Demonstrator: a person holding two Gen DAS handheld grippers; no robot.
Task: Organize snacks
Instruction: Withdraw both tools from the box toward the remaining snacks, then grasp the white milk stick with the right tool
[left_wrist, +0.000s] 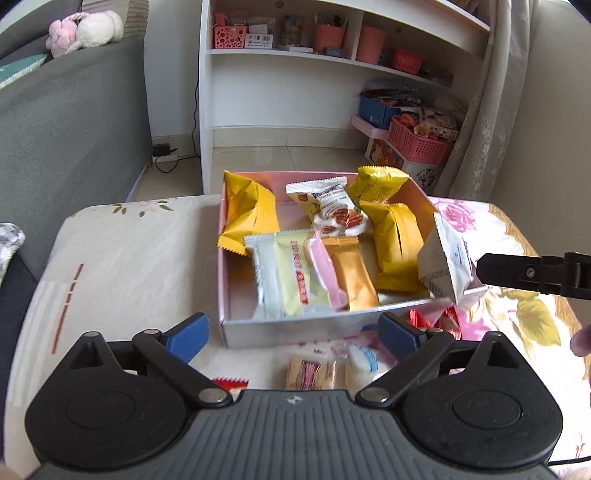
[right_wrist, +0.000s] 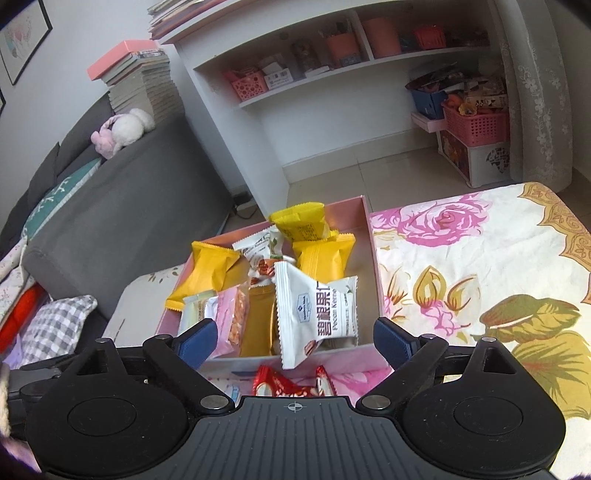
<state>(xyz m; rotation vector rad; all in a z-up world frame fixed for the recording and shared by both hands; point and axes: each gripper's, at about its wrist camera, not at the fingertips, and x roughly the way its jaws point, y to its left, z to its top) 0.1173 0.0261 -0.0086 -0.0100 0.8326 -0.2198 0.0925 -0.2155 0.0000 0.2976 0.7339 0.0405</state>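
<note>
A pink box (left_wrist: 224, 258) (right_wrist: 373, 258) stands on the flowered table and holds several snack packets: yellow ones (left_wrist: 399, 251), a pale green one (left_wrist: 288, 277), a pink one, an orange one. A white pecan packet (right_wrist: 317, 314) (left_wrist: 443, 262) tilts over the box's near right corner, touching neither gripper. My left gripper (left_wrist: 291, 328) is open in front of the box's near wall. My right gripper (right_wrist: 295, 338) is open too, just short of the white packet. Loose red-wrapped sweets (right_wrist: 288, 384) (left_wrist: 439, 321) and a biscuit packet (left_wrist: 310, 373) lie on the cloth before the box.
A grey sofa (left_wrist: 74, 129) runs along the left. Behind the table stands a white shelf unit (left_wrist: 280, 103), with a pink basket (left_wrist: 417, 144) and boxes on the floor by a curtain (left_wrist: 491, 110). Flowered cloth (right_wrist: 480, 277) spreads to the right of the box.
</note>
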